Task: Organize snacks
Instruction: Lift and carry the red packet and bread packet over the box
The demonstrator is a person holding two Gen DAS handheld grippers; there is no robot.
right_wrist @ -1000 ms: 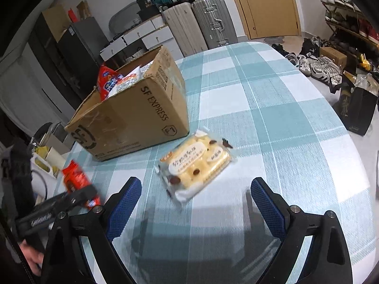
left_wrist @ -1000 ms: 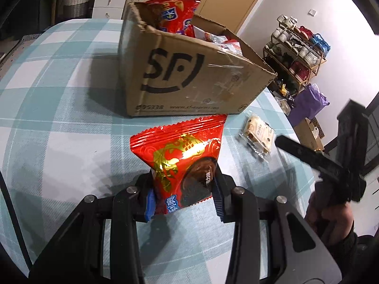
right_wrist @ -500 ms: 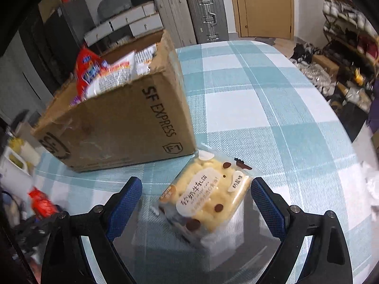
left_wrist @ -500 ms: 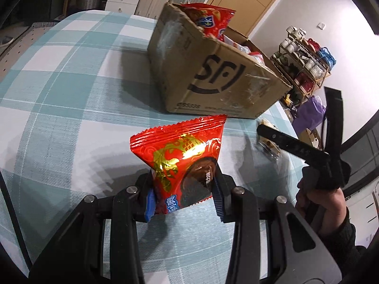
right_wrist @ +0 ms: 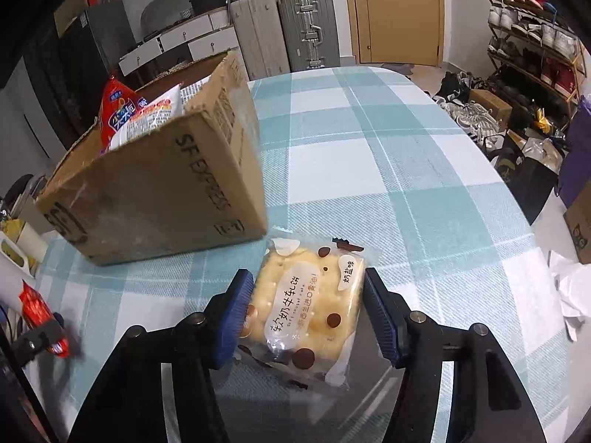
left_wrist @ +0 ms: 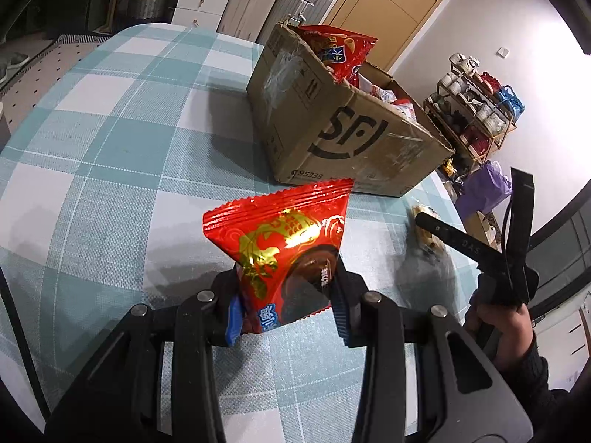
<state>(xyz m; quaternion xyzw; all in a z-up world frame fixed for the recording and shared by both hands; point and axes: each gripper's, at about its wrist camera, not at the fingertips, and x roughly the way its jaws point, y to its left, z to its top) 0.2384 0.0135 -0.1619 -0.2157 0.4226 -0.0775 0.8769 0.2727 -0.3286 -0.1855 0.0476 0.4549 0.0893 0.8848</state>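
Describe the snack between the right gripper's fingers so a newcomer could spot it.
Find the cardboard box on the checked tablecloth. Just off its near corner lies a clear packet of pale yellow biscuits, brown-dotted with a white label, unlike the red foil packets.

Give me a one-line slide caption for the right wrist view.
Right gripper closing around a yellow nougat-cake packet on the checked tablecloth, beside the snack-filled cardboard box.

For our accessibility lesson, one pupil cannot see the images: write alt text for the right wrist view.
The right gripper is closing its blue-padded jaws around a clear-wrapped yellow biscuit pack lying on a teal checked tablecloth. Just behind and to the left stands an open cardboard box with snack bags inside. At the far left edge, blurred, the left gripper carries a red packet.
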